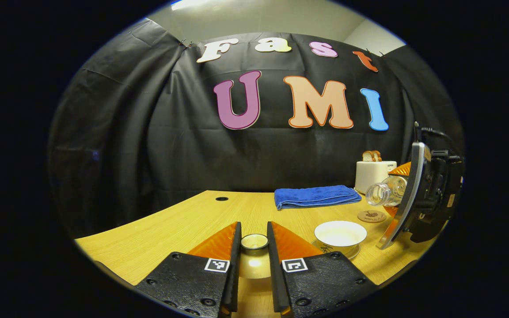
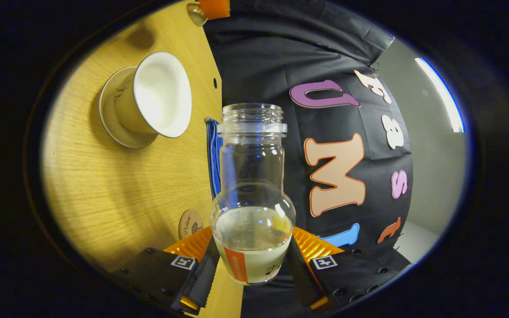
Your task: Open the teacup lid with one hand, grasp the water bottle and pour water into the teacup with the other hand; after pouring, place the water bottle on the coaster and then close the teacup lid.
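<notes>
Right gripper view: water bottle (image 2: 253, 194) uncapped, clear, tipped sideways

Clear water bottle (image 2: 253, 194) uncapped, tipped sideways; teacup (image 1: 340, 234) open.

Note that in the left gripper view the right gripper (image 1: 398, 207) hides the water bottle (image 1: 385, 192) body; your fingers (image 1: 237, 256) cover the teacup lid (image 1: 254, 254) sides; the coaster (image 1: 371, 216) print is illegible.
</notes>
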A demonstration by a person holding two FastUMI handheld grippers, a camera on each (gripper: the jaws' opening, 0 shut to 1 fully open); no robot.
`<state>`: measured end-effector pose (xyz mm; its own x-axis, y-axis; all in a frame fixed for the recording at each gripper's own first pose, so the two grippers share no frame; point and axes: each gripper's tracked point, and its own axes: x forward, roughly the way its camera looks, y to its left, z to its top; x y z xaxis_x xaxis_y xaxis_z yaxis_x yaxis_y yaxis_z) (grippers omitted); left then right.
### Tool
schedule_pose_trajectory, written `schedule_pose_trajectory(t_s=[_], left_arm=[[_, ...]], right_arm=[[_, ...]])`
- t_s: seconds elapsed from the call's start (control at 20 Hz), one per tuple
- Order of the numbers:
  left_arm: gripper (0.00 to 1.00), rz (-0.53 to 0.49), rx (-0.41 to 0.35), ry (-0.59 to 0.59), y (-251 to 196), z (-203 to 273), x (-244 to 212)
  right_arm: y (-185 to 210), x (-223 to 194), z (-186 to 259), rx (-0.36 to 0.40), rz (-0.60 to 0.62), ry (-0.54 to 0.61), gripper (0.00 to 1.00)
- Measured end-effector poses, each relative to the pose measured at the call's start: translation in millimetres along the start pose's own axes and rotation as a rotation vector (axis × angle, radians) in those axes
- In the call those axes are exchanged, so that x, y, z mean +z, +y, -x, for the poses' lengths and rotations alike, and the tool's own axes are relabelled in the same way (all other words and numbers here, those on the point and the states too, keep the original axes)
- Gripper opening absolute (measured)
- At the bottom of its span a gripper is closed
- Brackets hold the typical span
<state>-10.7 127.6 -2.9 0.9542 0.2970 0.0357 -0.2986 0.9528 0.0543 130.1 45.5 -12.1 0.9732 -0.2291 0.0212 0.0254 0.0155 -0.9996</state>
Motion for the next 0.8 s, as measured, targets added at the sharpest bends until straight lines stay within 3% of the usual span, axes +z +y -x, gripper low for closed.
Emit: schedule_pose_trajectory(t_s=[0.8], left_arm=[[0.28, 0.001, 0.001, 0.000, 0.2, -1.4, -0.4]], right_arm=[[-12.2, 30.8, -13.0, -0.088, 0.297, -0.110, 0.80]])
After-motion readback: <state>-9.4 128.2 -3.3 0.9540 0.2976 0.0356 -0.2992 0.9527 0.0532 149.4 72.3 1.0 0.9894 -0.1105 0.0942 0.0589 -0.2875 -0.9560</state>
